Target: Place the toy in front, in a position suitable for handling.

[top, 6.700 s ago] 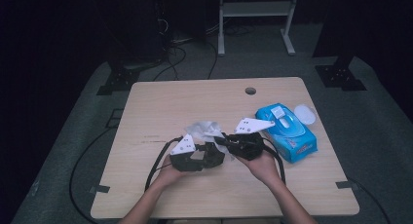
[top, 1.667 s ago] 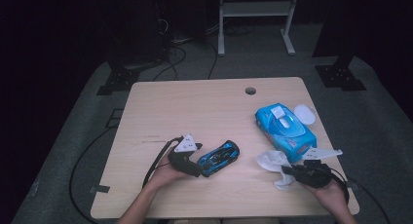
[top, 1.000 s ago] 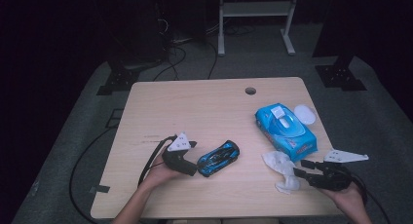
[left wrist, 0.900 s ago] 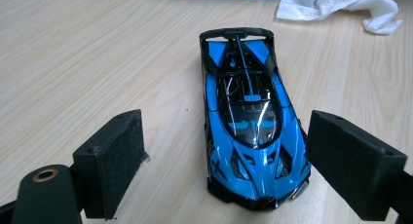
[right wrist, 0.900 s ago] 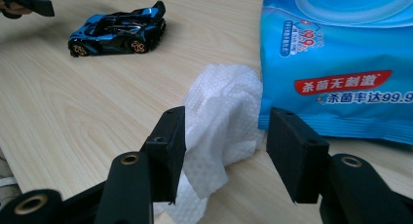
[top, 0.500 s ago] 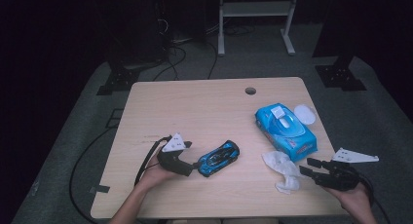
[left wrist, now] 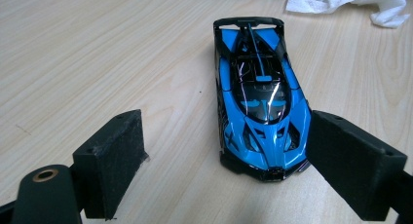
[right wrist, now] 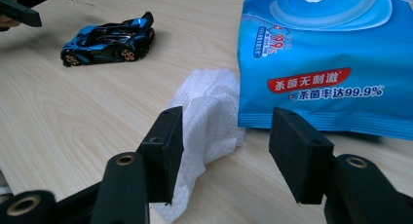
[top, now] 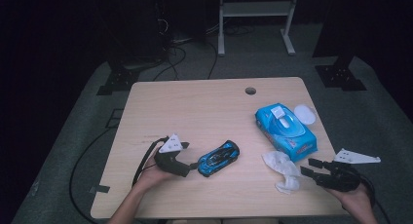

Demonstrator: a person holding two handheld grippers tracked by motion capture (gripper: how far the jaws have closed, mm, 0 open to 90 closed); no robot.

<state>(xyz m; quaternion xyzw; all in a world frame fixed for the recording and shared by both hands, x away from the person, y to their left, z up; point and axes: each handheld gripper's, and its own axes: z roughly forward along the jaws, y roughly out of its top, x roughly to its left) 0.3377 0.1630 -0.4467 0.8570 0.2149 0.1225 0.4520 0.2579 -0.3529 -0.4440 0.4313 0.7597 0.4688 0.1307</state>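
Note:
A blue and black toy car (top: 218, 158) stands on the wooden table (top: 204, 112). My left gripper (top: 192, 168) is open at its nose. In the left gripper view the car (left wrist: 260, 102) has its nose between the wide jaws of the left gripper (left wrist: 229, 136), and the pads do not press on it. A crumpled white wipe (top: 282, 169) lies right of the car. My right gripper (top: 307, 166) is open just right of it, and its jaws have just been opening. In the right gripper view nothing sits between the jaws of the right gripper (right wrist: 229, 124); the wipe (right wrist: 209, 107) lies just beyond them.
A blue pack of wet wipes (top: 286, 131) lies at the right of the table, its white lid (top: 304, 114) flipped open. In the right gripper view the pack (right wrist: 326, 63) is close ahead on the right. A cable hole (top: 250, 91) is near the far edge.
My right gripper has drawn back a little to the right, away from the wipe, which stays on the table. The left gripper and the car have kept still.

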